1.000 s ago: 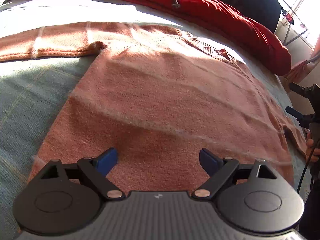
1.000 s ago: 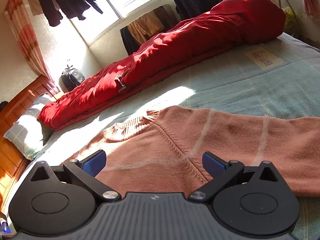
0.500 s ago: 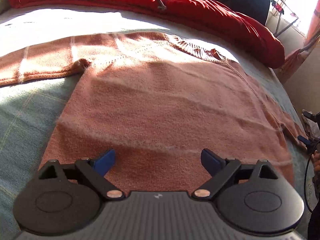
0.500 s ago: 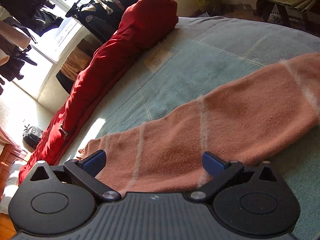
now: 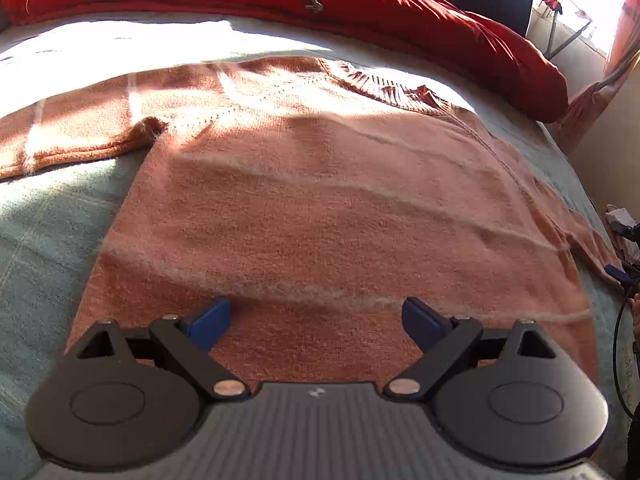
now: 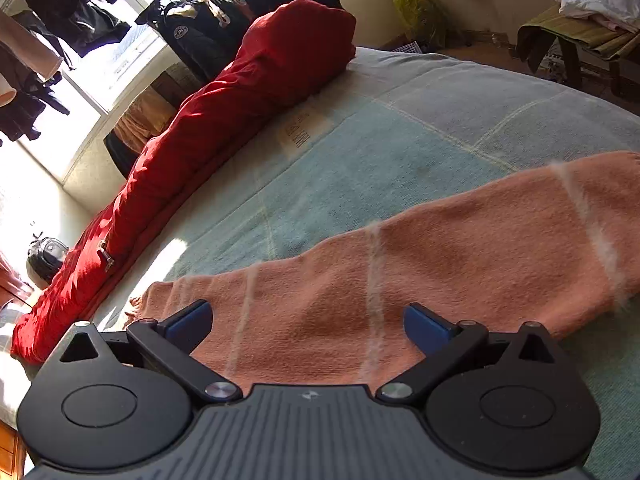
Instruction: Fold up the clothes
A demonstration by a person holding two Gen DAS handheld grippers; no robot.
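Left wrist view: one sweater (image 5: 320, 200) lies flat, front up, on the bed (image 5: 44, 240), collar toward the one red quilt (image 5: 400, 12) along the far edge. One sleeve runs left, the other right. The left gripper (image 5: 316, 320) hangs over the hem, jaws spread wide and empty.

Right wrist view: one sleeve (image 6: 420, 272) with three pale stripes lies across the bed. The right gripper (image 6: 308, 324) is over it, jaws wide and holding nothing.

No legible text; label (image 6: 298, 134) on bedspread (image 6: 400, 152) (print too blurred).
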